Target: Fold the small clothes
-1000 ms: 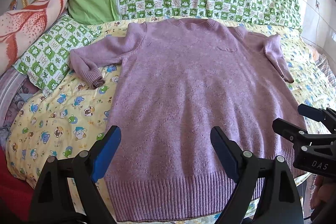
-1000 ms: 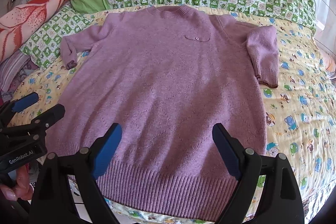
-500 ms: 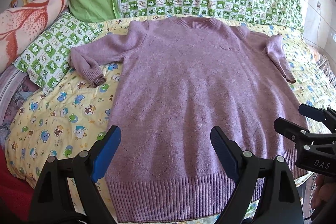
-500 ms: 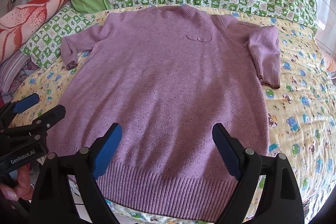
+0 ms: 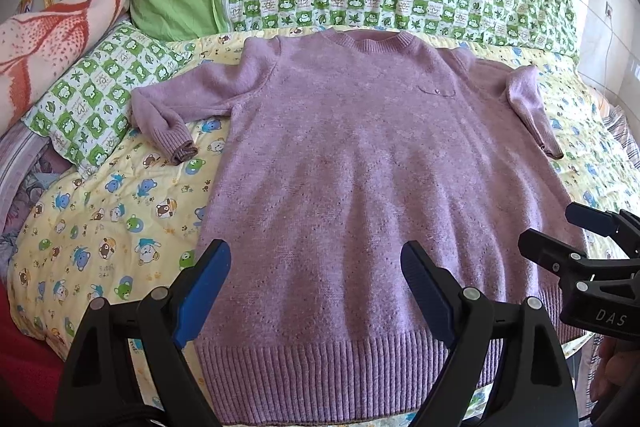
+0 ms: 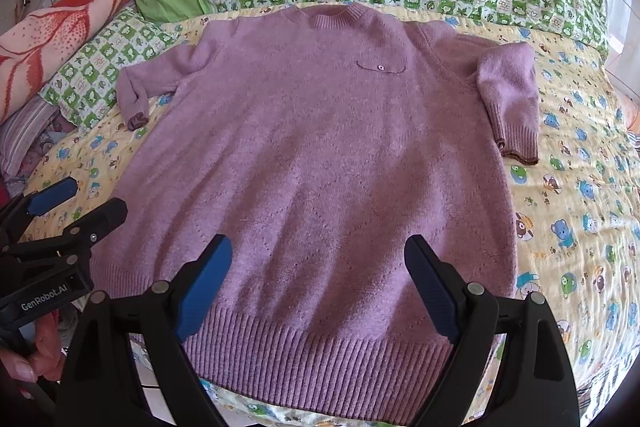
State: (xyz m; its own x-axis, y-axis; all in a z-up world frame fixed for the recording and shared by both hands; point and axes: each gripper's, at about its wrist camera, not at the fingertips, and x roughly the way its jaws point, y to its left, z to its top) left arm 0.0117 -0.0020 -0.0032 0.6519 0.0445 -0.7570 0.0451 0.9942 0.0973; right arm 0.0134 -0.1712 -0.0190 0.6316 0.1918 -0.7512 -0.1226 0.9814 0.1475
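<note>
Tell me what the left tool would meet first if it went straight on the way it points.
Probably the lower body of the flat purple knitted sweater, just beyond its ribbed hem. The left tool is open and empty above it; height above the knit is unclear.

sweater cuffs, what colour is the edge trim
Brownish trim on a purple sweater; clearest on the right cuff in the right wrist view.

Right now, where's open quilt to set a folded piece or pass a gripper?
Open quilt right of the sweater, below its right cuff. Another patch left, between the left cuff, checkered pillow and hem. Crowded along the bedding at the head.
</note>
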